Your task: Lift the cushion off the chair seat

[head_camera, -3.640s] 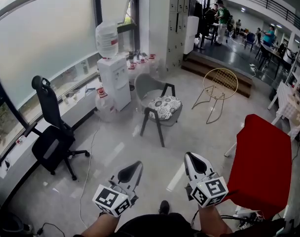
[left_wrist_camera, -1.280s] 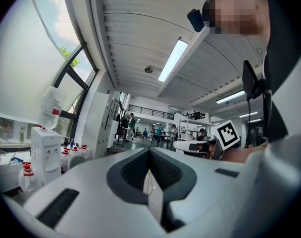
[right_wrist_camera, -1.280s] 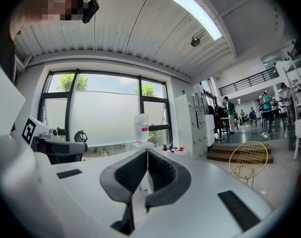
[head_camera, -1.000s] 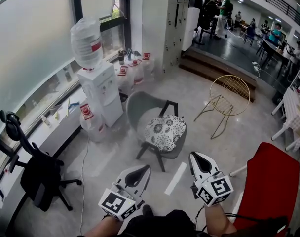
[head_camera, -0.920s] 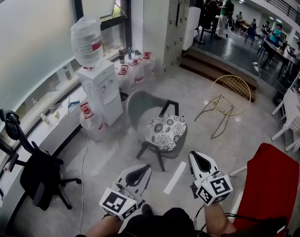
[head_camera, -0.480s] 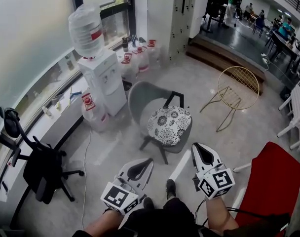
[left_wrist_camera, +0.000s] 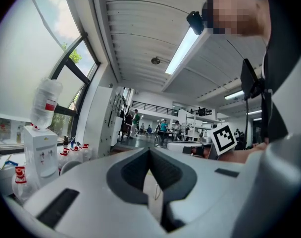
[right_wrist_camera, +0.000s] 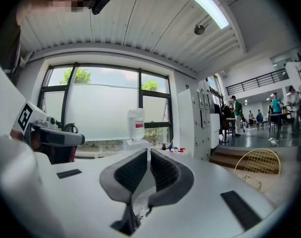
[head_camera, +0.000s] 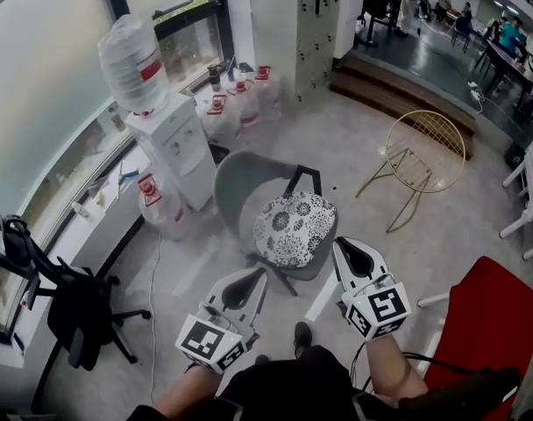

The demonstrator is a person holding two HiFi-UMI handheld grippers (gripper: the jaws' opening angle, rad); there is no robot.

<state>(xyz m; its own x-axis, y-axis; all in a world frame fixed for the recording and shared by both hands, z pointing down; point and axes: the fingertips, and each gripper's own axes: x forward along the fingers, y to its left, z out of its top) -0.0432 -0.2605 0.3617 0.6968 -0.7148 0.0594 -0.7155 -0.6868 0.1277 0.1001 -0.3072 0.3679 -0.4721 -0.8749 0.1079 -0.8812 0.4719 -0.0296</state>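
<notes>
— Grey moulded shell chair (head_camera: pixel 240 178): where's the round-cornered black-and-white floral cushion (head_camera: pixel 293 228)?

— On its seat, ahead of both. Right gripper (head_camera: pixel 340 246) looks nearest the chair's front edge, left gripper (head_camera: pixel 256 274) slightly back. Both jaw pairs are pressed together, empty.

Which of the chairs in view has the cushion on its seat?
The grey chair beside the water dispenser: the patterned cushion lies on it. The black office chair and gold wire chair have bare seats.
</notes>
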